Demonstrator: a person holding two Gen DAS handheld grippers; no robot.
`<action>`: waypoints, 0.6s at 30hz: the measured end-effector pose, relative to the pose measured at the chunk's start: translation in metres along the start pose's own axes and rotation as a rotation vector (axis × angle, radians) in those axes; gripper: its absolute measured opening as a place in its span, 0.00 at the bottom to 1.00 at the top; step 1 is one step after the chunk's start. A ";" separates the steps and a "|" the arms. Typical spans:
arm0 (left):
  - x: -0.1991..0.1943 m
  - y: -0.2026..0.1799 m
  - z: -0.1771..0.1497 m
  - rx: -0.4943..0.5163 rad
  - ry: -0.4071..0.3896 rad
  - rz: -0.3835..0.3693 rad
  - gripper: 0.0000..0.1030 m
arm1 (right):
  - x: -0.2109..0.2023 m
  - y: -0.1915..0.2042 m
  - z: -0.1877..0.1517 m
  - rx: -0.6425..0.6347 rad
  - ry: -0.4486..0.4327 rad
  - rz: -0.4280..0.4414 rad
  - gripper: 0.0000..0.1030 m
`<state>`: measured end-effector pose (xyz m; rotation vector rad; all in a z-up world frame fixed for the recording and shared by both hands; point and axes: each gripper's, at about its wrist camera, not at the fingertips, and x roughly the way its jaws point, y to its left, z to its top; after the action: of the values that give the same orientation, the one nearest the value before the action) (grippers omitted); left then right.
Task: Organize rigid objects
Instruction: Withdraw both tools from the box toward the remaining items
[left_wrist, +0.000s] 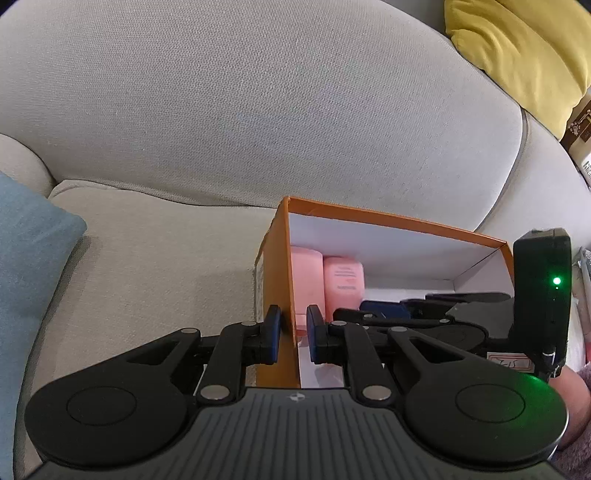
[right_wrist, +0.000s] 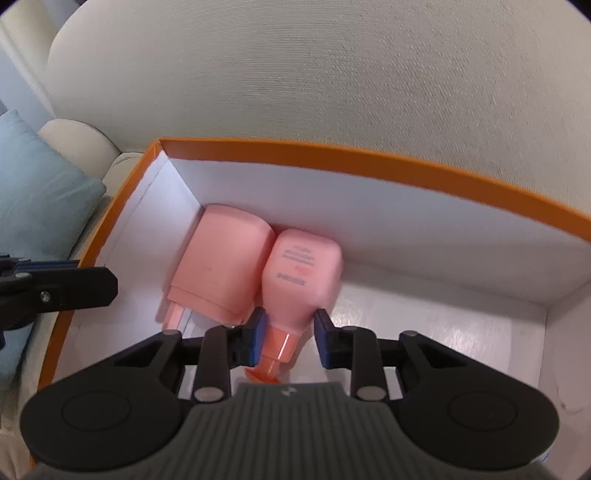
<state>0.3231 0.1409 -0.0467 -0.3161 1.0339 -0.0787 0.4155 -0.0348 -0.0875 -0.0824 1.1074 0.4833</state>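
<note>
An orange box with a white inside (right_wrist: 332, 162) sits on a beige sofa. Two pink bottles lie side by side in its far left corner: a wider one (right_wrist: 218, 266) and a smaller one with an orange cap (right_wrist: 303, 273). My right gripper (right_wrist: 290, 338) is inside the box, jaws open around the smaller bottle's neck, with a gap on the right side. My left gripper (left_wrist: 291, 334) straddles the box's left wall (left_wrist: 282, 280), one finger outside and one inside, a small gap on the inner side. The bottles also show in the left wrist view (left_wrist: 332, 284).
A blue cushion (left_wrist: 26, 266) lies on the seat to the left. A yellow cushion (left_wrist: 517, 55) and a brown carton (left_wrist: 580, 133) are at the far right. The sofa backrest (left_wrist: 258, 110) rises right behind the box. The right gripper shows in the left wrist view (left_wrist: 461, 314).
</note>
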 end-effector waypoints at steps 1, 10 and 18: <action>0.000 0.000 0.000 0.001 0.000 0.002 0.16 | 0.000 0.000 0.002 -0.016 -0.006 0.007 0.28; -0.003 -0.003 -0.001 0.004 -0.012 0.016 0.16 | -0.007 0.013 0.002 -0.078 -0.009 0.001 0.29; -0.048 0.003 -0.024 -0.021 -0.106 -0.024 0.16 | -0.059 0.029 -0.016 -0.101 -0.107 -0.035 0.36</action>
<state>0.2773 0.1489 -0.0193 -0.3485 0.9262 -0.0718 0.3689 -0.0333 -0.0381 -0.1629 0.9755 0.5063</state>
